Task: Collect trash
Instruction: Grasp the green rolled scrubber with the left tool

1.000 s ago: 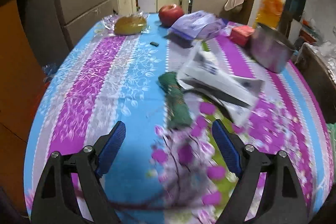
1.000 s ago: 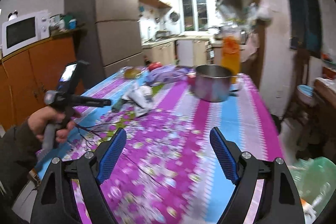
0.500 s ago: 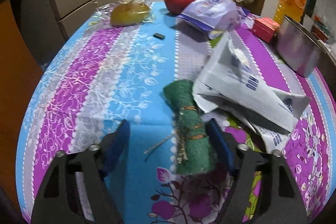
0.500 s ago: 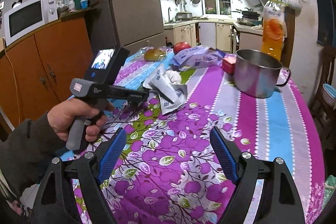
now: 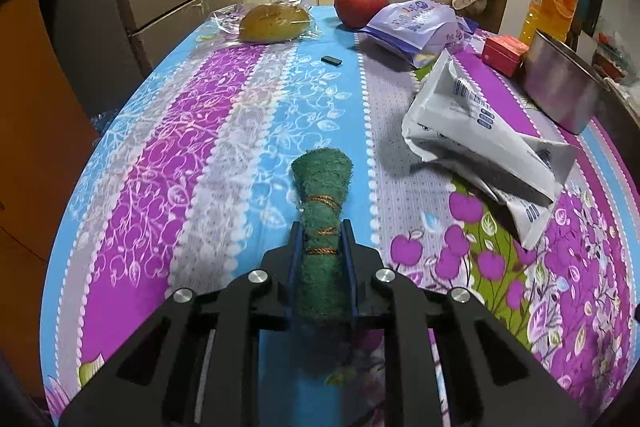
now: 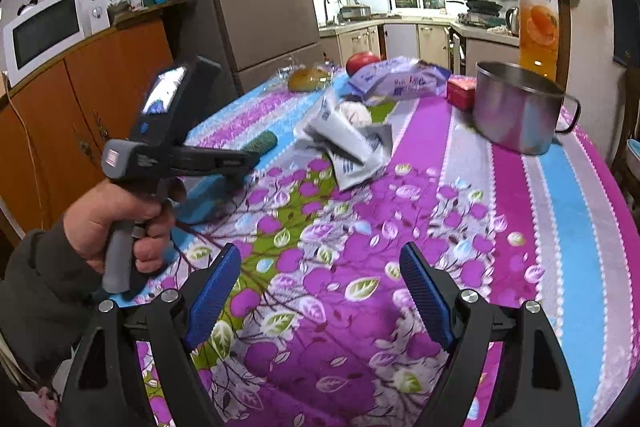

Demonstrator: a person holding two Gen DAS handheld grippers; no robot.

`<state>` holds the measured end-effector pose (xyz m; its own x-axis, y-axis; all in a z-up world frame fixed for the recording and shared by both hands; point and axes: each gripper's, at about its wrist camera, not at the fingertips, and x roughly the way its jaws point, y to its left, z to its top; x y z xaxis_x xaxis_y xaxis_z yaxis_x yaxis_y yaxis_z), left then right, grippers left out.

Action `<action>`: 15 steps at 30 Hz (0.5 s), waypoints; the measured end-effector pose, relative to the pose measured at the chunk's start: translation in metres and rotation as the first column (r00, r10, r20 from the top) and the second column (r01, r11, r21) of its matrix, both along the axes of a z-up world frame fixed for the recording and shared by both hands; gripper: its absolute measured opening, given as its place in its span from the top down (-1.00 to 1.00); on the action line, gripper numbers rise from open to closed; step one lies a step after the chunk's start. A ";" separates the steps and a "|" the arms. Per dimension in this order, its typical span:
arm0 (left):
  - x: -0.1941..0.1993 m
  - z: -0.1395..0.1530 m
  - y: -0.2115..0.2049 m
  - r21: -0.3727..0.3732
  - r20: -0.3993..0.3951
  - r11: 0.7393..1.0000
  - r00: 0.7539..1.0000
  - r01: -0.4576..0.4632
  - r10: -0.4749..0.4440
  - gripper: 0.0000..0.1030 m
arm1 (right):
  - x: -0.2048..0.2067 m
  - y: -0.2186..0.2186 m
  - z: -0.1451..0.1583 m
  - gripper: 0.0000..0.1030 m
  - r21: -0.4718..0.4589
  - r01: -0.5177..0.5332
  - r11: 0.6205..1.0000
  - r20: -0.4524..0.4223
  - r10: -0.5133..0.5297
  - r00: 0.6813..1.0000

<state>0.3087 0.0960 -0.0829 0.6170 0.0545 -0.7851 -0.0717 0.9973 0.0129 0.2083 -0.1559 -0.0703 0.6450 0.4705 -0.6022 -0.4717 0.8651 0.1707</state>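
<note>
My left gripper (image 5: 321, 227) is shut on a rolled green scouring pad (image 5: 322, 203) tied with orange thread, which lies on the flowered tablecloth (image 5: 192, 155). The right wrist view shows the same gripper (image 6: 250, 157) held in a hand, with the pad's end (image 6: 262, 142) sticking out in front. A crumpled white wrapper (image 5: 480, 135) lies to the right of the pad; it also shows in the right wrist view (image 6: 348, 143). My right gripper (image 6: 320, 273) is open and empty above the near part of the table.
At the far end lie a bagged bun (image 5: 274, 23), a red apple (image 5: 358, 5), a purple packet (image 5: 416, 27) and a small black piece (image 5: 331, 59). A red box (image 5: 504, 53), a steel pot (image 6: 516, 107) and an orange juice bottle (image 6: 538, 23) stand at the right.
My left gripper moved forward over the green pad and closed on it. My right gripper swung left towards the table's middle and stayed open.
</note>
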 end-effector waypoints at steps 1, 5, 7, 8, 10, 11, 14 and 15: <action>-0.001 0.000 0.002 -0.005 0.000 1.000 1.000 -0.002 0.002 0.69 | 0.000 0.001 0.000 -0.59 -0.010 -0.001 1.000 0.005 0.001 1.000; -0.004 0.000 0.004 -0.017 0.009 1.000 1.000 -0.008 0.009 0.69 | 0.002 0.002 0.001 -0.59 -0.010 0.000 1.000 0.007 0.000 1.000; -0.004 0.000 0.004 -0.017 0.015 1.000 1.000 -0.010 0.010 0.69 | 0.003 0.003 0.000 -0.59 -0.011 -0.001 1.000 0.004 0.001 1.000; -0.005 -0.001 0.004 -0.017 0.018 1.000 1.000 -0.010 0.010 0.69 | 0.003 0.005 -0.001 -0.59 -0.015 -0.003 1.000 0.002 0.003 1.000; -0.006 -0.001 0.005 -0.025 0.025 1.000 1.000 -0.007 0.008 0.69 | 0.003 0.008 -0.003 -0.59 -0.023 -0.006 1.000 -0.004 0.005 1.000; -0.006 -0.001 0.005 -0.027 0.026 1.000 1.000 -0.007 0.007 0.69 | 0.003 0.009 -0.005 -0.59 -0.028 -0.005 1.000 -0.010 0.005 1.000; -0.006 -0.001 0.005 -0.029 0.028 1.000 1.000 -0.006 0.007 0.69 | 0.002 0.009 -0.006 -0.59 -0.033 -0.001 0.999 -0.009 0.000 1.000; -0.006 -0.001 0.005 -0.029 0.028 1.000 1.000 -0.006 0.007 0.69 | 0.002 0.008 -0.006 -0.59 -0.034 0.000 0.999 -0.007 0.000 1.000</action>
<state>0.3025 0.1010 -0.0838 0.6383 0.0359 -0.7689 -0.0783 0.9968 -0.0185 0.2104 -0.1477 -0.0759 0.6407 0.4497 -0.6224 -0.4706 0.8704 0.1445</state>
